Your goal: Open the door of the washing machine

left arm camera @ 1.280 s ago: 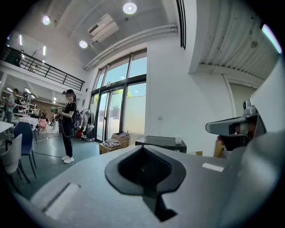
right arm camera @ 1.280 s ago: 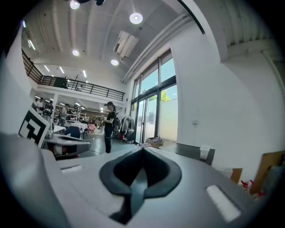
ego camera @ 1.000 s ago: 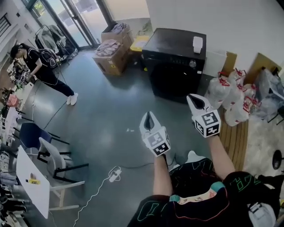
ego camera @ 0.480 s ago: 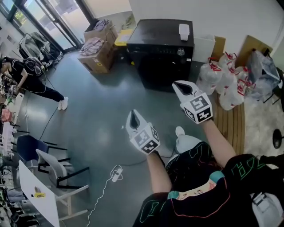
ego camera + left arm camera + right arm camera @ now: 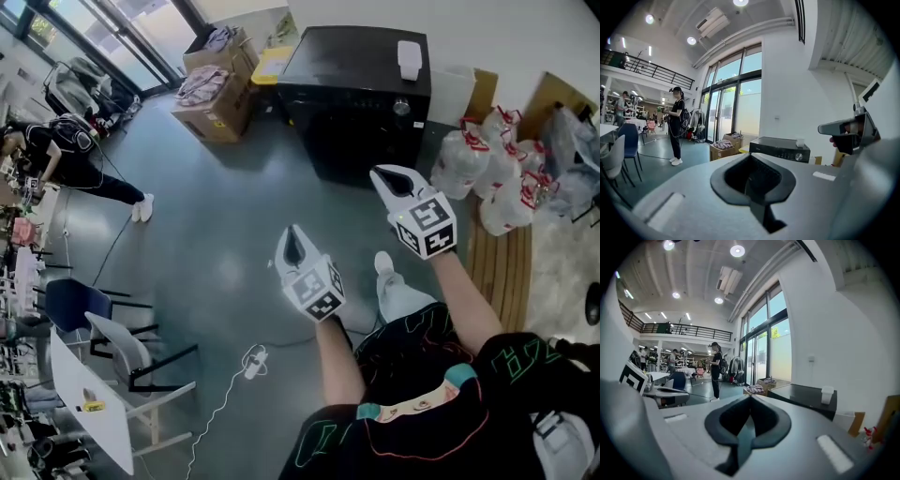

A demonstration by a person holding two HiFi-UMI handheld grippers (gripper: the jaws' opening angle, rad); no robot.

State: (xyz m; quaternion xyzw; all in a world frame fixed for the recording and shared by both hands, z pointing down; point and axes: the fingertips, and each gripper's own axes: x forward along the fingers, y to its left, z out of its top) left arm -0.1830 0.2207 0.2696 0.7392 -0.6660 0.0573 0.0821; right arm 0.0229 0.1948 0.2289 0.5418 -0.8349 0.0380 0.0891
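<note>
- The black washing machine (image 5: pixel 361 66) stood against the wall, straight ahead of both pairs of jaws and well apart from them. Its dark front faced the person, with the door apparently shut. I could not make out the handle.
- Its wide side ran across the line along which the jaws pointed.
- The right gripper (image 5: pixel 392 180) was the nearer of the two, pointing at the front's right part, below the knob (image 5: pixel 401 108). Its jaws were closed on nothing.
- The left gripper (image 5: pixel 294 244) hung further back, left of the right jaws. Its jaws were also pressed together and empty.
- In my judgement, either pair had to close the gap to the front and part before any pull on the door.
- Count: one machine and two grippers, with one white cup (image 5: pixel 409 58) on the machine's top, ahead of the right jaws.
- Ahead and to the left of the left jaws stood two cardboard boxes (image 5: pixel 217 105) with clothes.
- To the right of the right jaws lay several white plastic bags (image 5: pixel 486 157), their number unclear.
- One person (image 5: pixel 70 155) stood far to the left.
</note>
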